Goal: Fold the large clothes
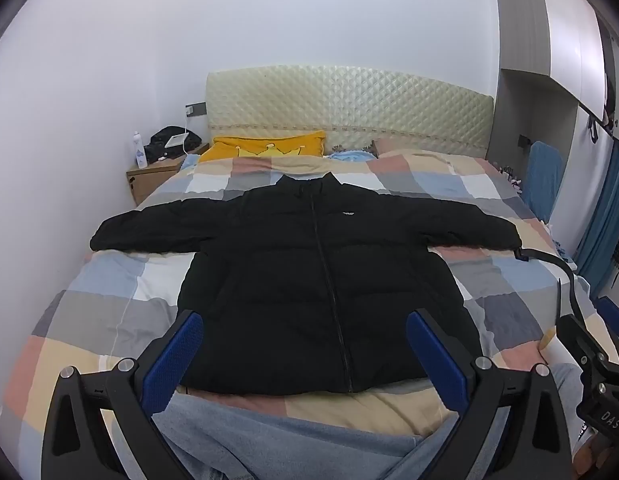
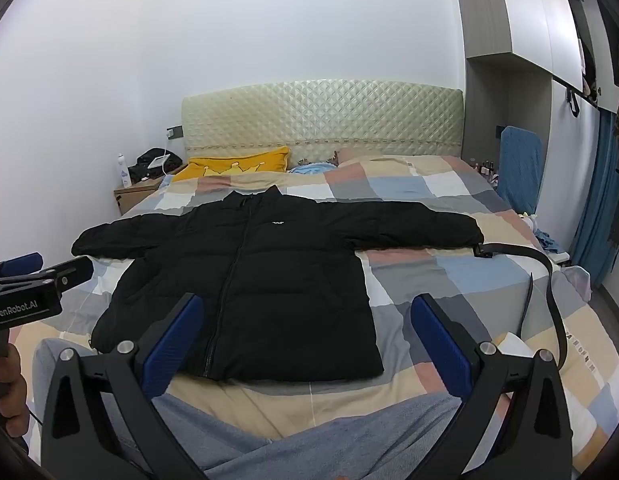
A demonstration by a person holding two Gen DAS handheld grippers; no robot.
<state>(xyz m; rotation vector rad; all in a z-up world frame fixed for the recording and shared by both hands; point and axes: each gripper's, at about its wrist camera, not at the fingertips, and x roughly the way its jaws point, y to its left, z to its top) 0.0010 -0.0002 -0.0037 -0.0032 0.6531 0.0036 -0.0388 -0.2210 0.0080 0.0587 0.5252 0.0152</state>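
Your black puffer jacket (image 1: 309, 280) lies flat and zipped on the bed (image 1: 89, 320), sleeves spread toward both side edges, hem toward you. A strip of checked quilt stays bare between hem and your knees. A black belt (image 2: 549, 292) curls just beside the right cuff. Your left claw (image 1: 305, 356) and right claw (image 2: 305, 344) both hover spread wide, gripping nothing.

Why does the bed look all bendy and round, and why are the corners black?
In the left wrist view the fisheye lens bows the checked quilt and darkens the corners; the puffy black zip jacket stays sharp under soft, even room light. In the right wrist view the same curving bends the white wardrobe, and no glare shows on the quilted cream headboard.
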